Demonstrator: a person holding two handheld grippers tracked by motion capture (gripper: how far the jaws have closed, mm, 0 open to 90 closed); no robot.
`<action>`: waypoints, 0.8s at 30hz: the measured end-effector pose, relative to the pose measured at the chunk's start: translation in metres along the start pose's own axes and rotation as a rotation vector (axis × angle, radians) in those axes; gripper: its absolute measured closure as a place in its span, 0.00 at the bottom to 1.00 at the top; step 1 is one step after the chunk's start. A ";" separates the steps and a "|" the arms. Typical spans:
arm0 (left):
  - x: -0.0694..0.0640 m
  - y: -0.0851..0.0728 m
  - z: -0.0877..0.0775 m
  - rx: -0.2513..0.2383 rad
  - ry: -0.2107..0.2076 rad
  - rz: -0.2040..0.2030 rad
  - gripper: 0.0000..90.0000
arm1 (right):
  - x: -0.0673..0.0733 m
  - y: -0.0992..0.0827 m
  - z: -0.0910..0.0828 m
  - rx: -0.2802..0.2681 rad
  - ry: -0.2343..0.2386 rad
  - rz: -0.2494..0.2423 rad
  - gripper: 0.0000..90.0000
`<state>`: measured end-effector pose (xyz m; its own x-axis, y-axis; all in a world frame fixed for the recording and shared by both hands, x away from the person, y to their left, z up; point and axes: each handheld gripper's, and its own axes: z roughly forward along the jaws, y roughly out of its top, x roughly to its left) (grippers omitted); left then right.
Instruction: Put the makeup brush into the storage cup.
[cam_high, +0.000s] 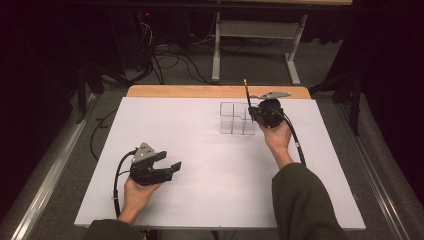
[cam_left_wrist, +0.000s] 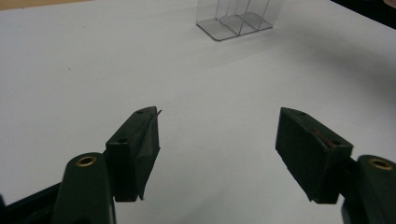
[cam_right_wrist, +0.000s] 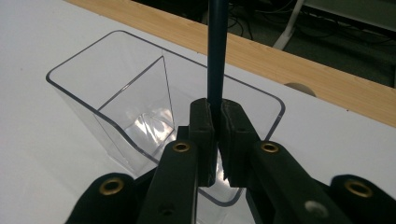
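Nearest the near edge of the white tabletop (cam_high: 215, 190), toward its left corner, the left gripper (cam_high: 170, 166) rests low with its jaws wide apart and nothing between them. Farther back, just short of the far edge and right of centre, the right gripper (cam_high: 253, 114) has its jaws clamped on a dark pencil (cam_high: 246, 92), which stands upright over the right end of the clear divided holder (cam_high: 235, 120), its tip pointing up
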<state>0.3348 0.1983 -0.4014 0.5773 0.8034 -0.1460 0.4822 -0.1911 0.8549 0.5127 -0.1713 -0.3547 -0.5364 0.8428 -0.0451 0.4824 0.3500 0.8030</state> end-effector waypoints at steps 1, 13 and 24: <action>0.000 0.000 0.000 0.000 0.000 0.000 0.34 | 0.000 0.000 0.000 0.001 0.000 0.000 0.96; 0.000 0.000 0.000 0.001 0.001 0.000 0.34 | -0.001 -0.002 0.005 0.025 0.008 0.014 0.95; 0.000 0.000 0.000 0.005 0.002 0.000 0.35 | 0.000 -0.003 0.007 0.041 0.007 0.020 0.95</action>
<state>0.3350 0.1983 -0.4013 0.5758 0.8047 -0.1448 0.4851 -0.1938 0.8527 0.5163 -0.1700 -0.3615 -0.5309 0.8471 -0.0249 0.5213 0.3496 0.7785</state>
